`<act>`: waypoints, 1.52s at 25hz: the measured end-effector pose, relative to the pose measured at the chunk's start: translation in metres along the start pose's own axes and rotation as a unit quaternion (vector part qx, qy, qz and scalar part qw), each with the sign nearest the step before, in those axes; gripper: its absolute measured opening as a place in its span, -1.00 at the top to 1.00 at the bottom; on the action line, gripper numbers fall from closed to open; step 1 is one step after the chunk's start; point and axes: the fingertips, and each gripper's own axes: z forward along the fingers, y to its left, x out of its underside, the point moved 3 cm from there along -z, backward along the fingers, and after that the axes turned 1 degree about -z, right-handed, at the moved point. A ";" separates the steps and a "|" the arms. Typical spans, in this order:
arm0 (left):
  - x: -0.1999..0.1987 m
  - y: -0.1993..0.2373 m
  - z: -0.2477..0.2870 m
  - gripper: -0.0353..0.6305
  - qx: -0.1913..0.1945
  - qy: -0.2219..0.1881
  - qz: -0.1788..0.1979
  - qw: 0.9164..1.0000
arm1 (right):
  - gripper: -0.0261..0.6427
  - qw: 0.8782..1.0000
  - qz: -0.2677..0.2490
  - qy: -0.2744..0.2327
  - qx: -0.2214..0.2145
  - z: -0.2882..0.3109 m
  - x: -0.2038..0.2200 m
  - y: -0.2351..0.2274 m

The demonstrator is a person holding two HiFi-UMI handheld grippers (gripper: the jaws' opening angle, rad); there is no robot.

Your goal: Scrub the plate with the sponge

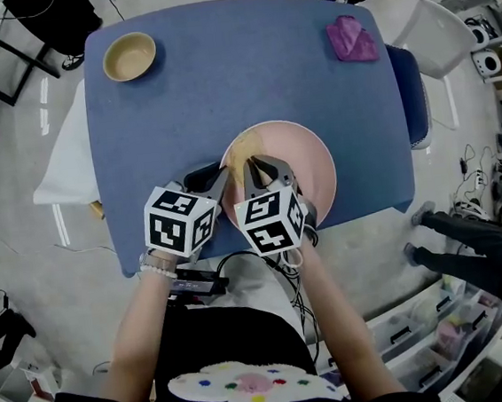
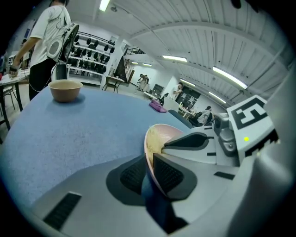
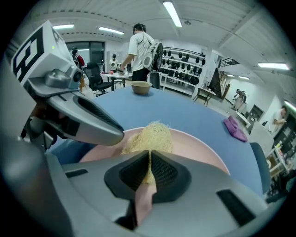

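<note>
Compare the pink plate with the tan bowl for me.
The plate is pink, wide and shallow; the bowl is tan, smaller and deeper. The plate lies at the table's near edge, the bowl at its far left corner. The plate has its rim clamped in the left gripper and the sponge, held by the right gripper, on it; the bowl stands untouched and looks empty. Both are round.

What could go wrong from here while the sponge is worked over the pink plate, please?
The left gripper pinches only the rim of the plate, so scrubbing pressure might twist the plate loose. The plate lies close to the near edge of the table and could slide off. The right gripper holds the sponge by one thin end, which may pull out.
</note>
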 end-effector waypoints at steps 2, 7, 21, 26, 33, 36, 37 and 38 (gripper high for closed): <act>0.001 0.000 0.000 0.72 0.000 0.000 -0.002 1.000 | 0.85 1.000 -0.016 0.002 -0.013 -0.003 0.002 0.013; 0.000 0.004 0.001 0.71 -0.001 -0.001 -0.004 1.000 | 0.85 0.999 -0.029 0.006 -0.045 -0.010 0.009 0.035; -0.001 0.004 0.004 0.71 -0.009 -0.005 -0.018 1.000 | 0.85 0.989 -0.080 0.051 -0.110 -0.045 0.049 0.060; -0.001 0.006 0.004 0.72 -0.011 -0.004 -0.025 1.000 | 0.85 0.979 -0.145 0.083 -0.119 -0.056 0.066 0.057; 0.000 0.006 0.005 0.71 -0.011 0.000 -0.010 1.000 | 0.85 0.974 -0.154 0.124 -0.109 -0.067 0.090 0.035; -0.001 0.005 0.005 0.71 -0.010 0.000 -0.012 1.000 | 0.85 0.973 -0.152 0.152 -0.082 -0.072 0.099 0.017; -0.002 0.006 0.005 0.71 -0.010 0.000 -0.012 1.000 | 0.85 0.973 -0.154 0.160 -0.069 -0.072 0.101 0.009; -0.002 0.006 0.005 0.71 -0.010 0.001 -0.011 1.000 | 0.85 0.972 -0.156 0.167 -0.056 -0.073 0.104 0.002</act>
